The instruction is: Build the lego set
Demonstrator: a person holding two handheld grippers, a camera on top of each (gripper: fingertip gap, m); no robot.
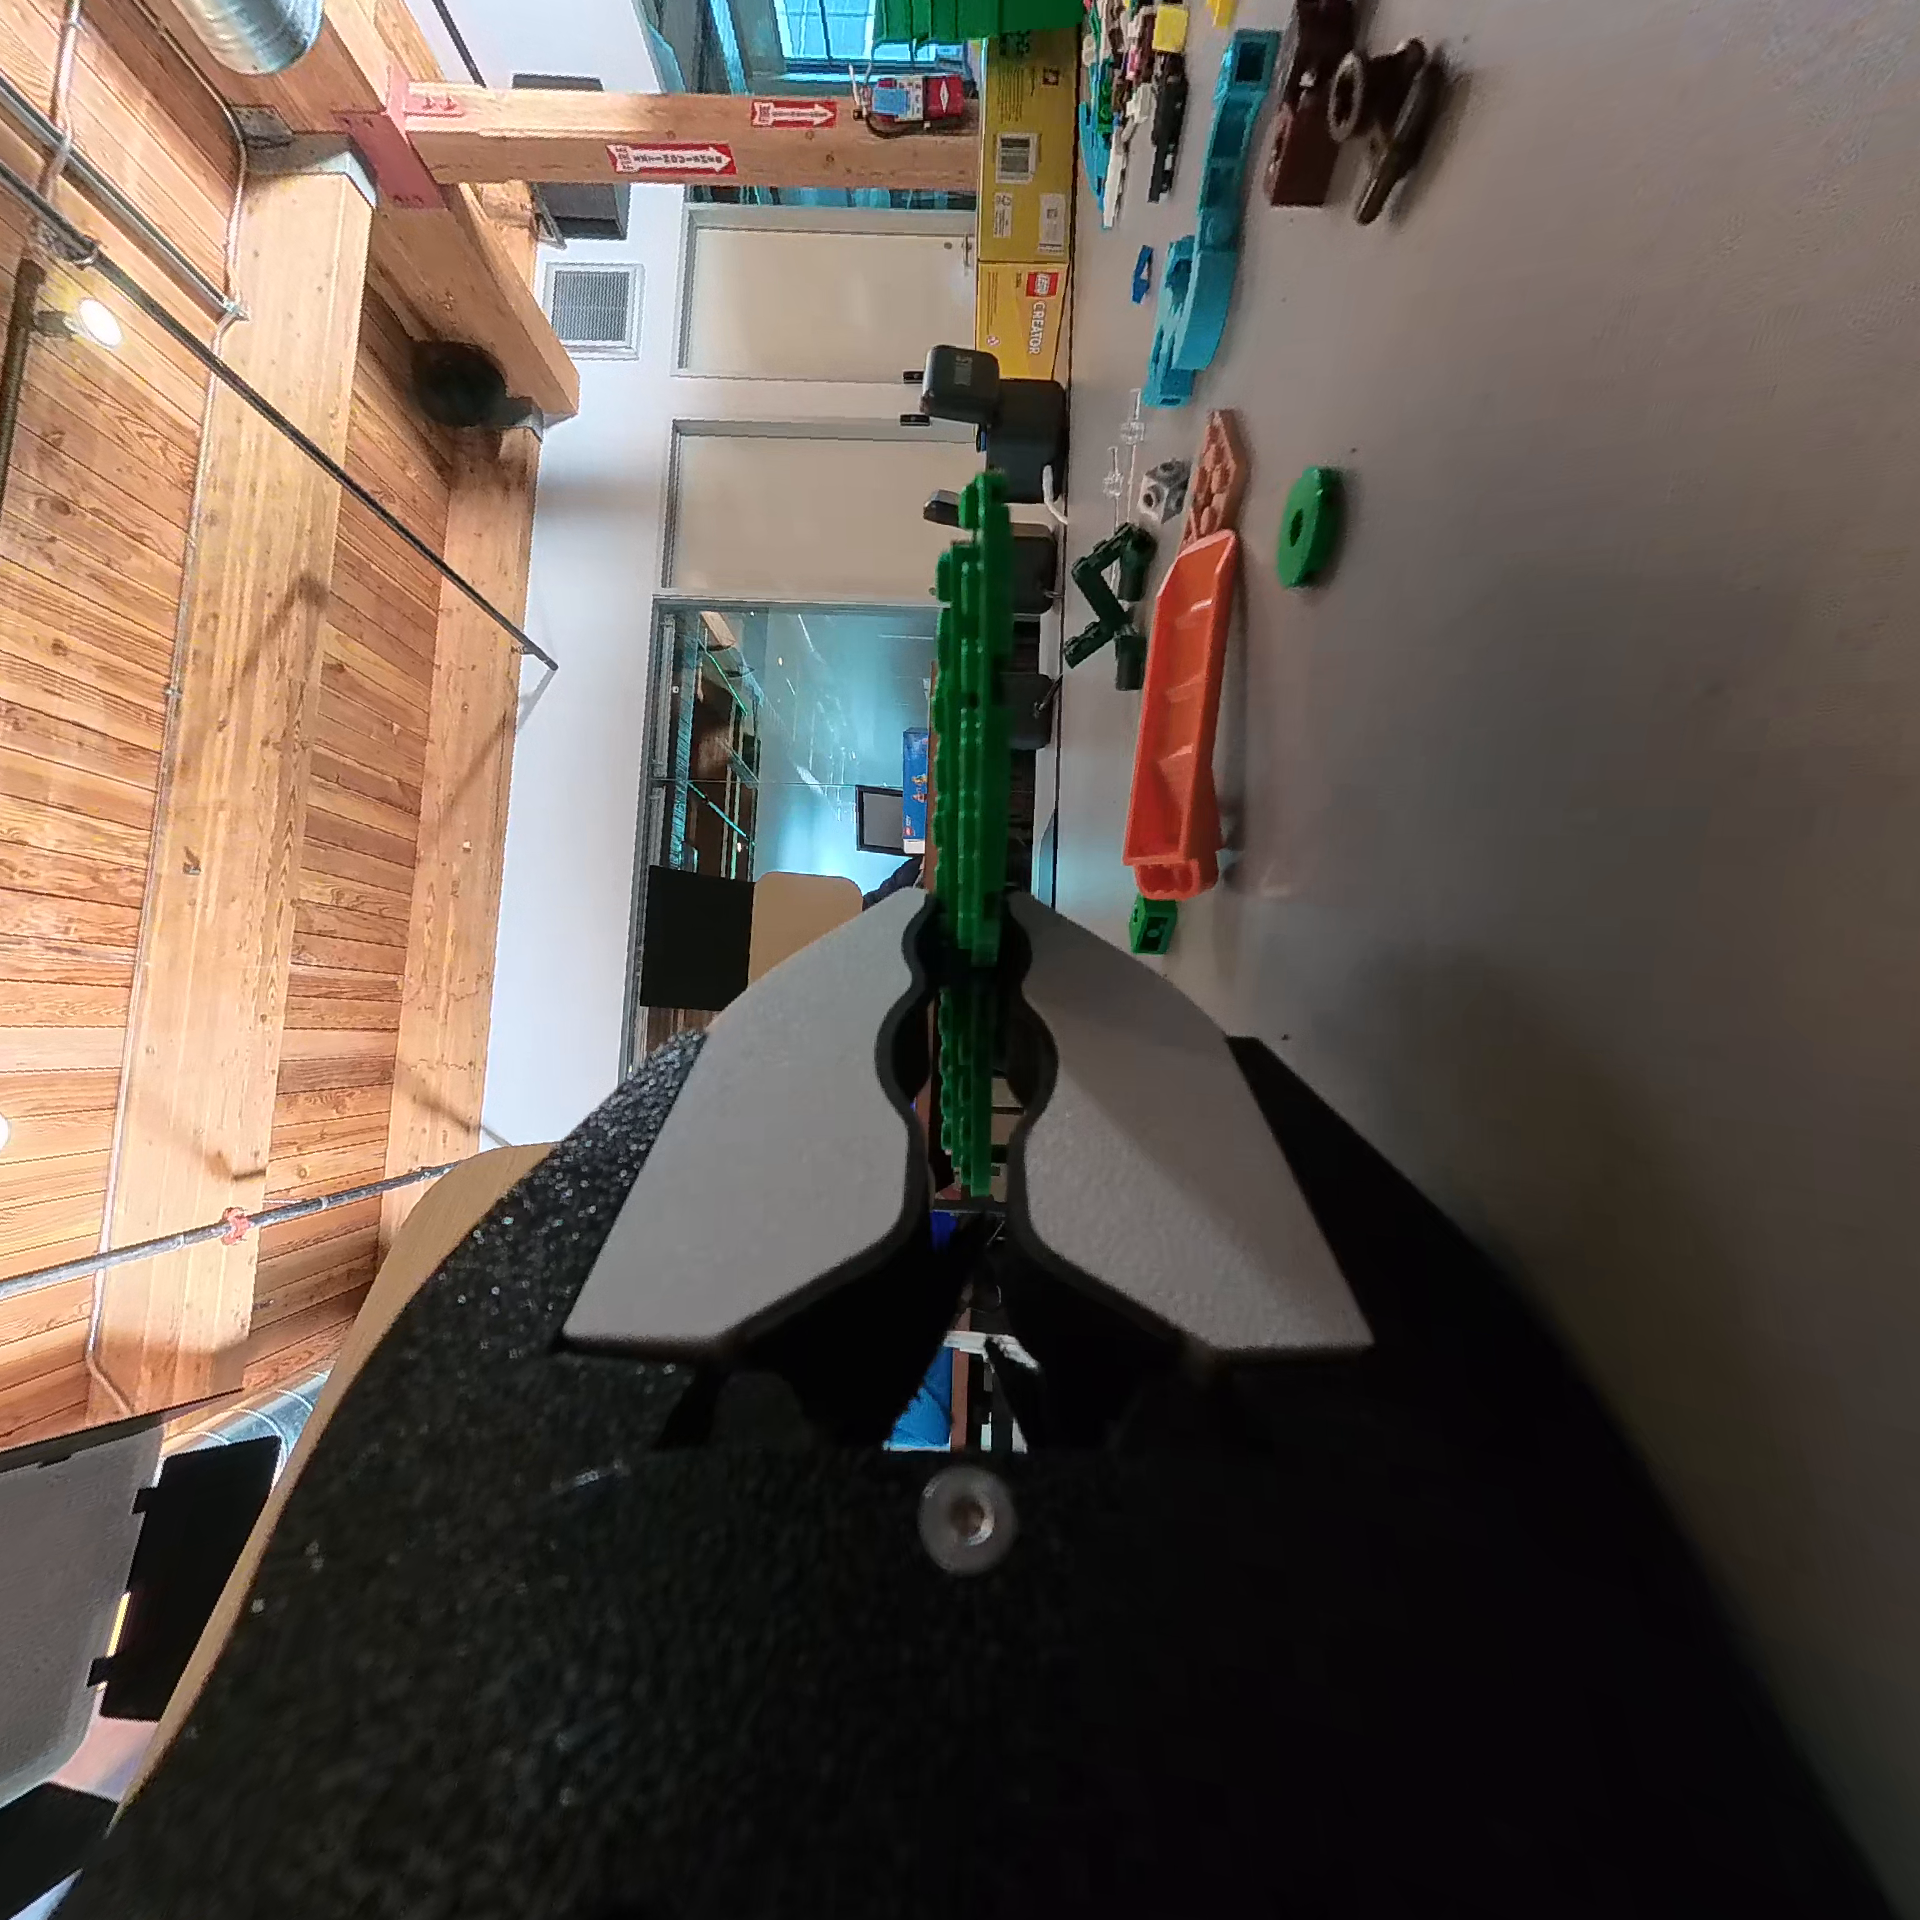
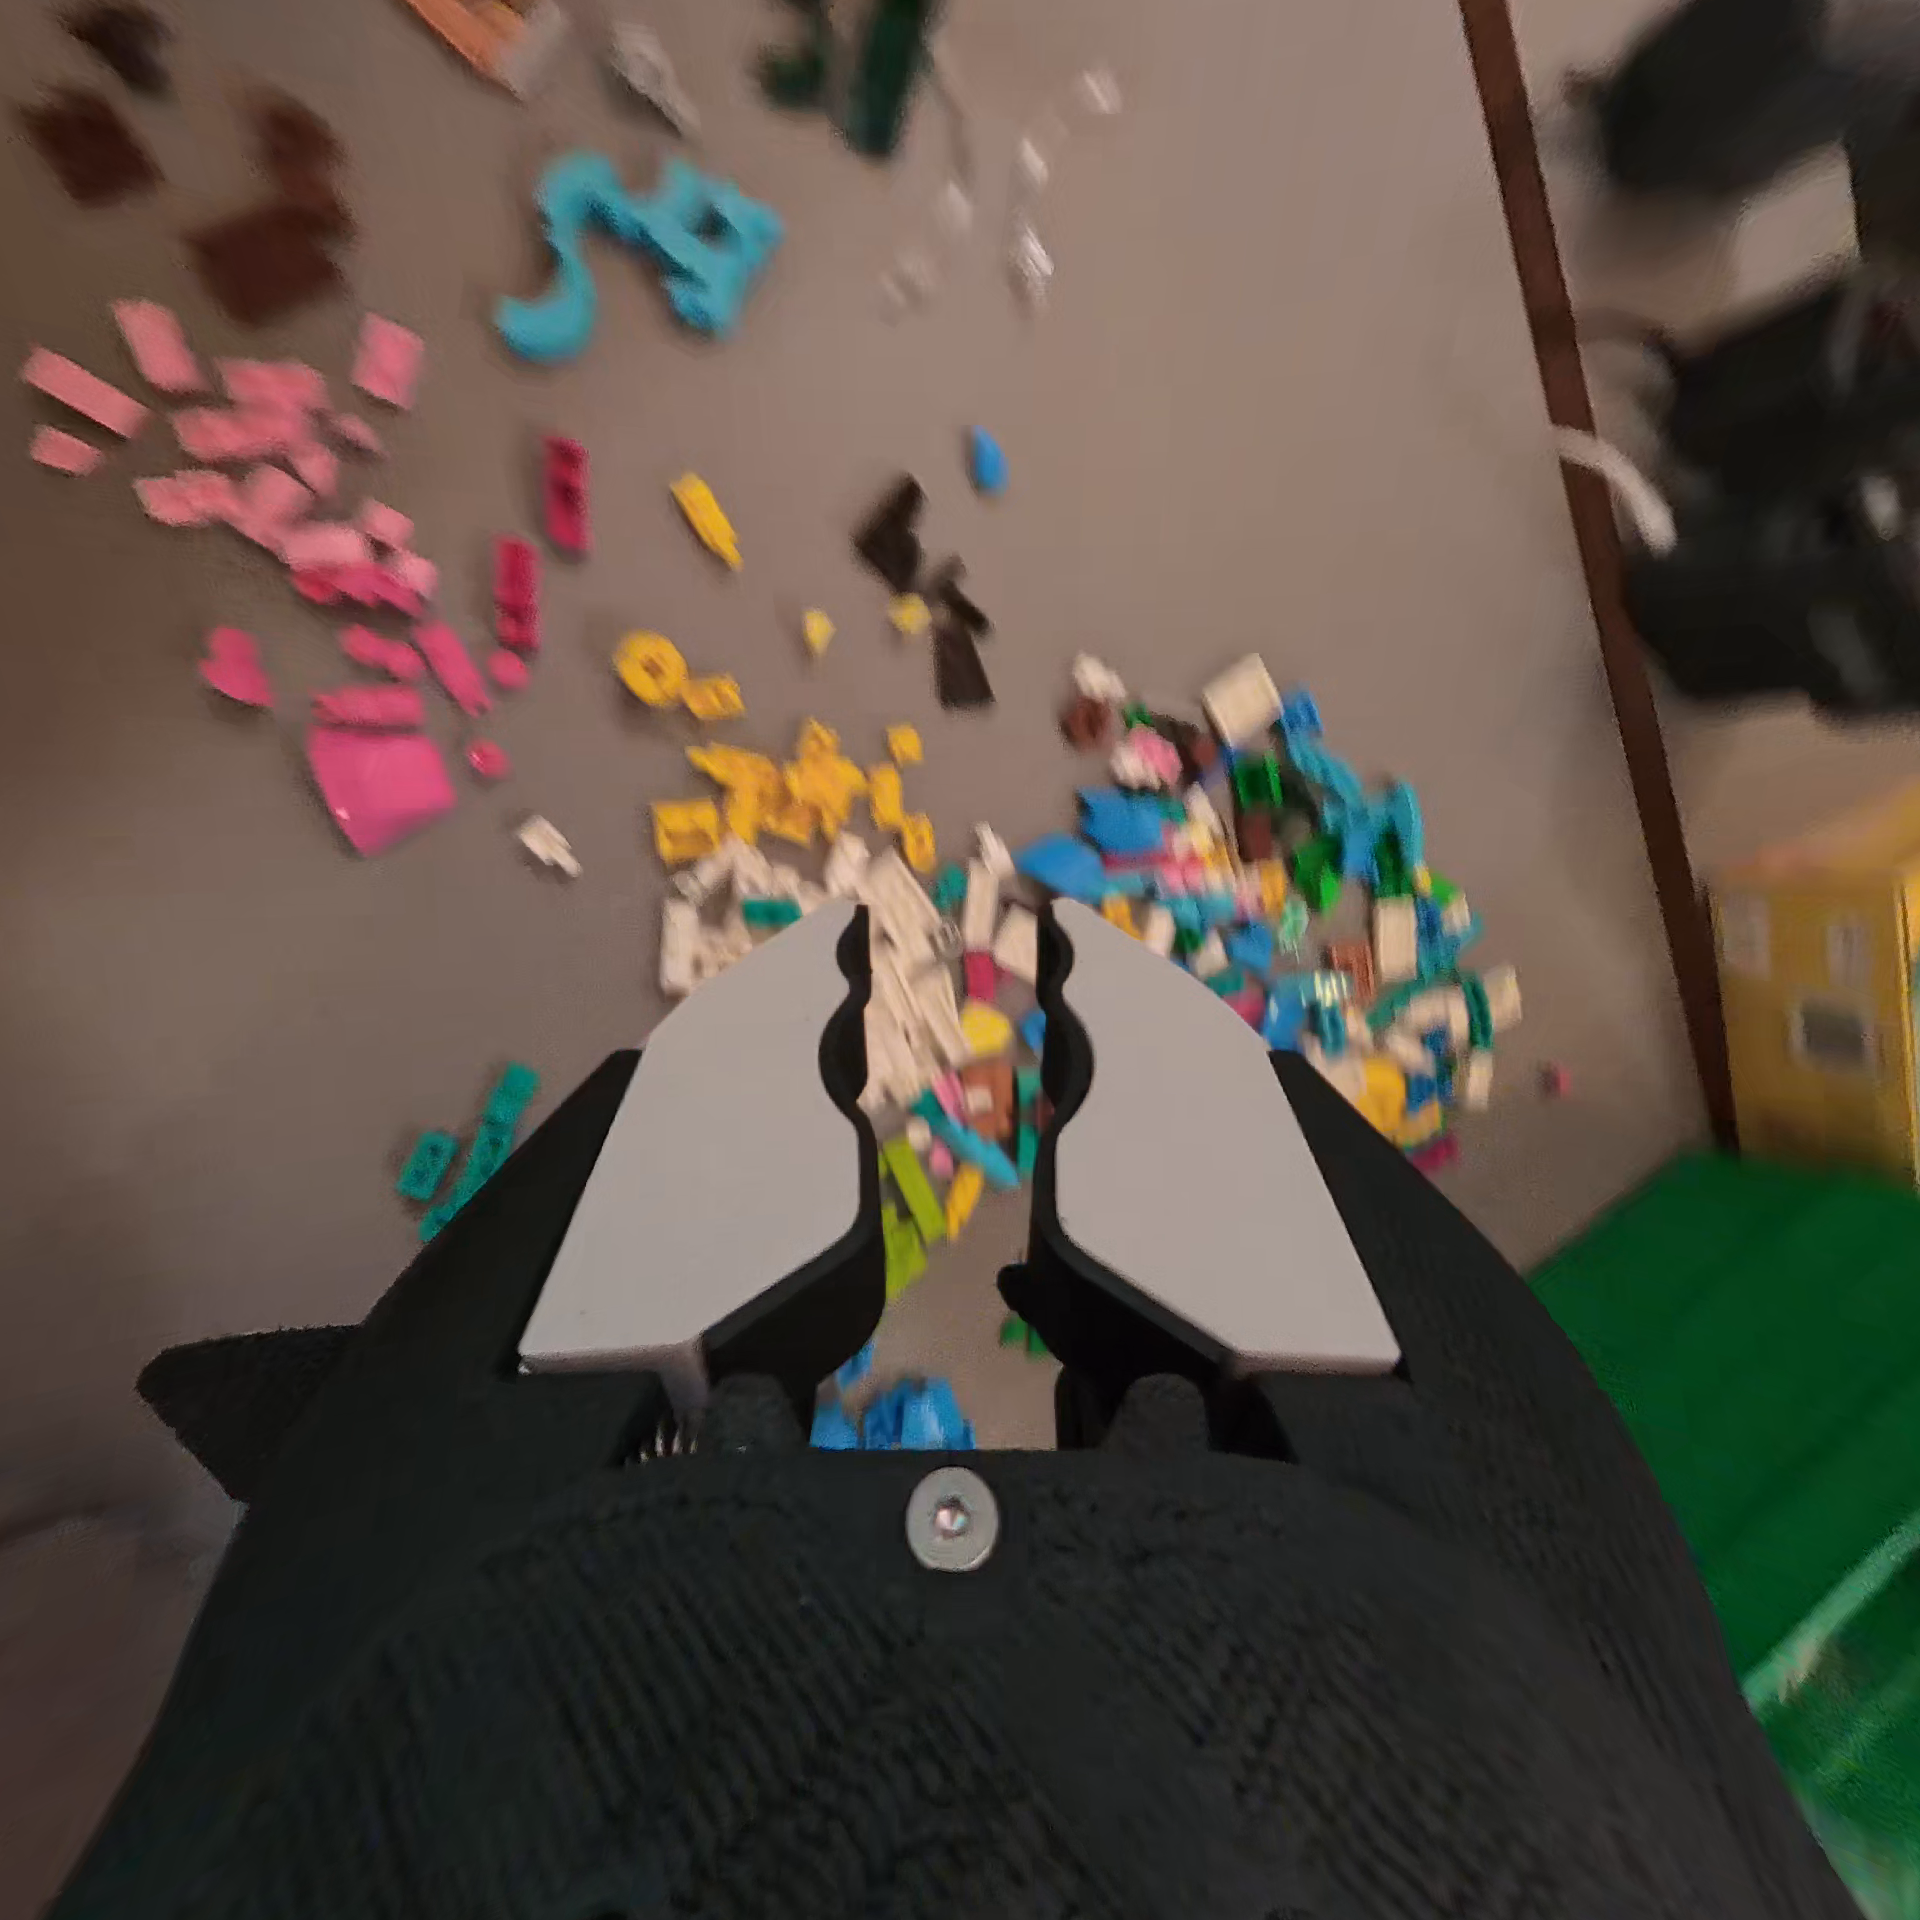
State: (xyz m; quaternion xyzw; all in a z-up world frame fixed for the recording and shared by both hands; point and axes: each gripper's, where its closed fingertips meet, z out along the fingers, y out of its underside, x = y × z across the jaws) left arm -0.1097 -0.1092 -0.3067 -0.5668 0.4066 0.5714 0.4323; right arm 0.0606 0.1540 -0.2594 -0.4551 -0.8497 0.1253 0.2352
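My left gripper (image 1: 966, 925) is shut on a green studded plate assembly (image 1: 971, 727) and holds it edge-on, clear of the grey table (image 1: 1558, 727); this view is rolled on its side. My right gripper (image 2: 951, 920) is open and empty, hovering over a mixed pile of small bricks (image 2: 1226, 914). The right wrist view is blurred by motion. Yellow pieces (image 2: 790, 790), pink pieces (image 2: 312, 540) and a light blue curved piece (image 2: 644, 249) lie spread on the table beyond it.
An orange sloped piece (image 1: 1184, 717), a green round piece (image 1: 1307, 525), a light blue assembly (image 1: 1210, 208) and a brown assembly (image 1: 1340, 104) lie on the table. A yellow box (image 1: 1023, 208) stands at the far edge. A green baseplate (image 2: 1745, 1403) lies at right.
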